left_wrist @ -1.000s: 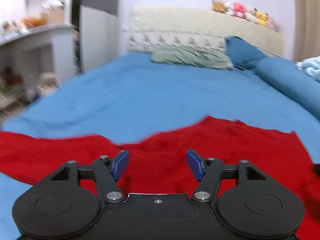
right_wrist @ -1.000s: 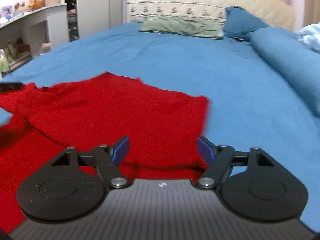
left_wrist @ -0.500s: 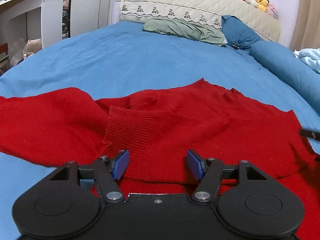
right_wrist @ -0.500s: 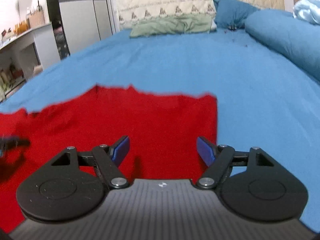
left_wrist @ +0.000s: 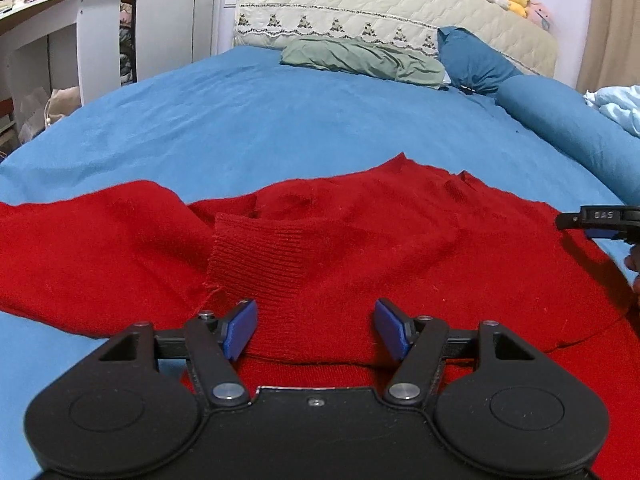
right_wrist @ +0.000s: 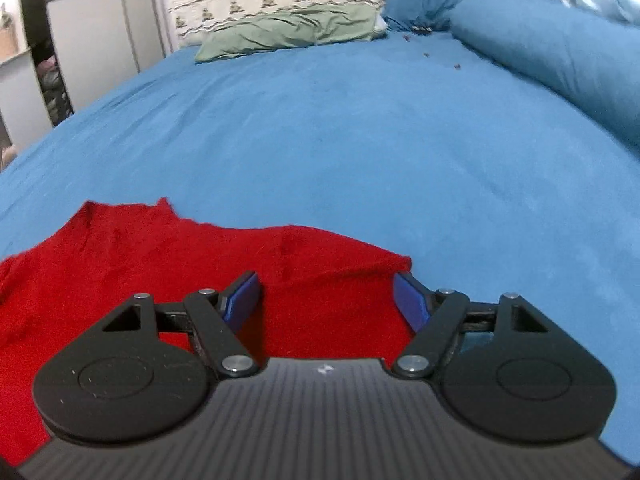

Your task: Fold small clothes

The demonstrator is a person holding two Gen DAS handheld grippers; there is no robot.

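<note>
A red knit sweater (left_wrist: 360,240) lies spread on the blue bed sheet (left_wrist: 280,128), with a ribbed cuff (left_wrist: 260,260) folded onto its middle. My left gripper (left_wrist: 316,330) is open and empty, low over the sweater just behind the cuff. The right gripper's tip (left_wrist: 600,218) shows at the right edge of the left wrist view. In the right wrist view the sweater (right_wrist: 160,272) fills the lower left, and my right gripper (right_wrist: 328,300) is open and empty over its right corner (right_wrist: 396,264).
A green pillow (left_wrist: 360,58), a blue pillow (left_wrist: 476,60) and a quilted headboard (left_wrist: 380,8) with plush toys stand at the far end. A blue bolster (left_wrist: 568,124) lies along the right. A white desk (left_wrist: 52,36) stands left of the bed.
The right gripper has moved right and dropped lower toward the sweater's right corner. The left gripper has steadied over the sweater near the folded cuff. Both stay open.
</note>
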